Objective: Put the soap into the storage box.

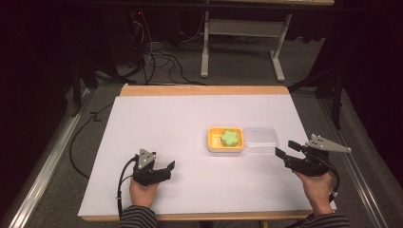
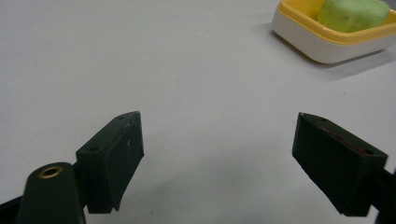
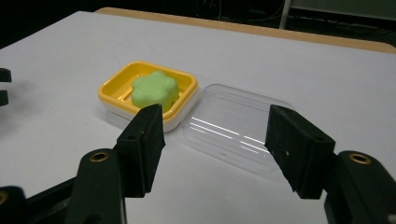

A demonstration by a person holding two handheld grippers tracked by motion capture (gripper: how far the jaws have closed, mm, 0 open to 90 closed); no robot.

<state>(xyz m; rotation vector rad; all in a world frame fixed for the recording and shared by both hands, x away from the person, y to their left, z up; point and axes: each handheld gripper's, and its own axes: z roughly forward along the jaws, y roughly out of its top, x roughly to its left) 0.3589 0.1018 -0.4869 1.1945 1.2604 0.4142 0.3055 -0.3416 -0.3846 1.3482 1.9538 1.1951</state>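
Two grippers are in your hands: your right gripper (image 3: 217, 140) hovers with its jaws apart and empty, near the clear lid (image 3: 236, 123) touching the yellow dish (image 3: 112, 91) with green soap (image 3: 154, 89). Your left gripper (image 2: 219, 154) is wide open, empty, on the tabletop (image 1: 157, 123).

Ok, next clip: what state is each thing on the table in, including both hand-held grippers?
Soap dish: upright on the table, uncovered, soap inside.
Soap: green, flower-shaped, lying in the dish.
Clear lid: off the dish, lying on the table against its side.
Left hand-held gripper: open, holding nothing, apart from the dish.
Right hand-held gripper: open, holding nothing, jaws short of the lid.
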